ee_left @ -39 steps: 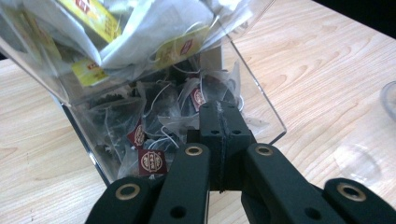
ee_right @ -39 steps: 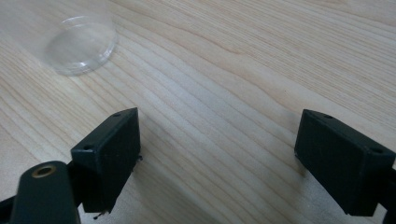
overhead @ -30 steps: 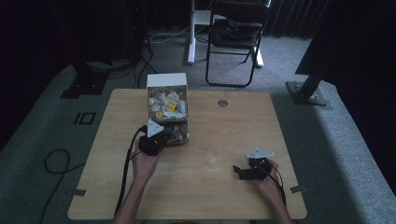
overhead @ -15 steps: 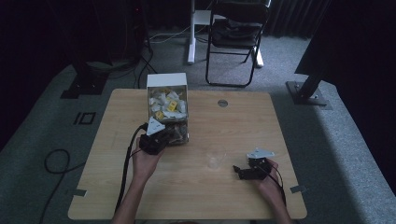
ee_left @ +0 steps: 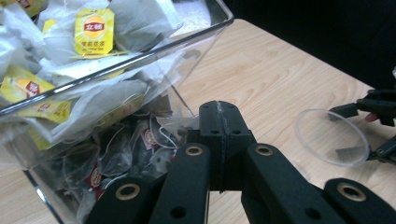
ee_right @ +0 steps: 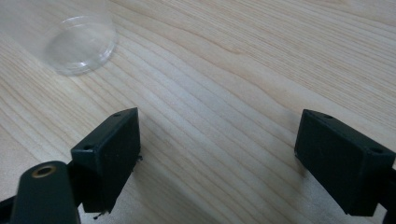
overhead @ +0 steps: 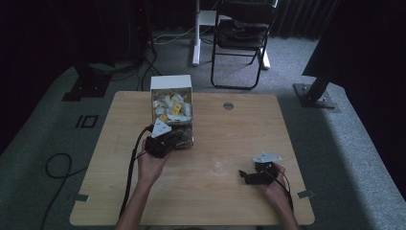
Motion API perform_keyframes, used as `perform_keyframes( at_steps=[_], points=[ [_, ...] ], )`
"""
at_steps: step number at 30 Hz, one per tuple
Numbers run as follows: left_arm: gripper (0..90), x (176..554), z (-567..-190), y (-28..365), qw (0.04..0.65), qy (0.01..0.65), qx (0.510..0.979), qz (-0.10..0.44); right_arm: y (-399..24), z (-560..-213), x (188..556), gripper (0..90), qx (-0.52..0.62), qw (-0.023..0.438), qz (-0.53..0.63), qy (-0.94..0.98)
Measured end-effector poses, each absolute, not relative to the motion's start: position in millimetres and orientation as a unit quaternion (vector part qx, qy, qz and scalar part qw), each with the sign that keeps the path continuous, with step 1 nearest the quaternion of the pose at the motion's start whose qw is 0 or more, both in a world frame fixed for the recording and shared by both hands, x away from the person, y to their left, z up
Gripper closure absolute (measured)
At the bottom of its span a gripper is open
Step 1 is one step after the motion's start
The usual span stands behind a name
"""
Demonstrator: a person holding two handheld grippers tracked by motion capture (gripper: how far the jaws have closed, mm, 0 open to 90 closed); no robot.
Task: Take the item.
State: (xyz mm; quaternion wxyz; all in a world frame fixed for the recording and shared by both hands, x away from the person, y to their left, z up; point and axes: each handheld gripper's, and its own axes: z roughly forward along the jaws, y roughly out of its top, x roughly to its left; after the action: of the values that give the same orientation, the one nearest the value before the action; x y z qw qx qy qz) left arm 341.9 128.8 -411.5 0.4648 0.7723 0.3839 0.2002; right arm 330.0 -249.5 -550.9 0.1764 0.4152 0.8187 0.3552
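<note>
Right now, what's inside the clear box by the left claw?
The clear box is heaped with tea bags: yellow-labelled sachets on top, darker bags pressed against the wall below. The heap hides the floor of the box.

My black jaws, the left gripper (ee_left: pixel 219 140), pressed together at the clear plastic box (ee_left: pixel 205 35) heaped with yellow-labelled tea bags (ee_left: pixel 93 30). Light wooden table (ee_left: pixel 275 74) beyond. Clear round plastic cup (ee_left: pixel 332 138) on its side, near the other gripper (ee_left: pixel 378 119).

High cam overhead, faces fwd/down; 2 gripper cams close, share clear cup (ee_left: pixel 332 137).
</note>
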Motion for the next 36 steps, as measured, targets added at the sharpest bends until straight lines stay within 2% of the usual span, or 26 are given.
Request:
perform_keyframes(
  at_steps=[36],
  points=[
    [90.0, 336.8, -398.9, 110.4, 0.488, 0.358, 0.775, 0.18, -249.2, -550.8, 330.3, 14.1, 0.413, 0.176, 0.355, 0.82]
  ],
)
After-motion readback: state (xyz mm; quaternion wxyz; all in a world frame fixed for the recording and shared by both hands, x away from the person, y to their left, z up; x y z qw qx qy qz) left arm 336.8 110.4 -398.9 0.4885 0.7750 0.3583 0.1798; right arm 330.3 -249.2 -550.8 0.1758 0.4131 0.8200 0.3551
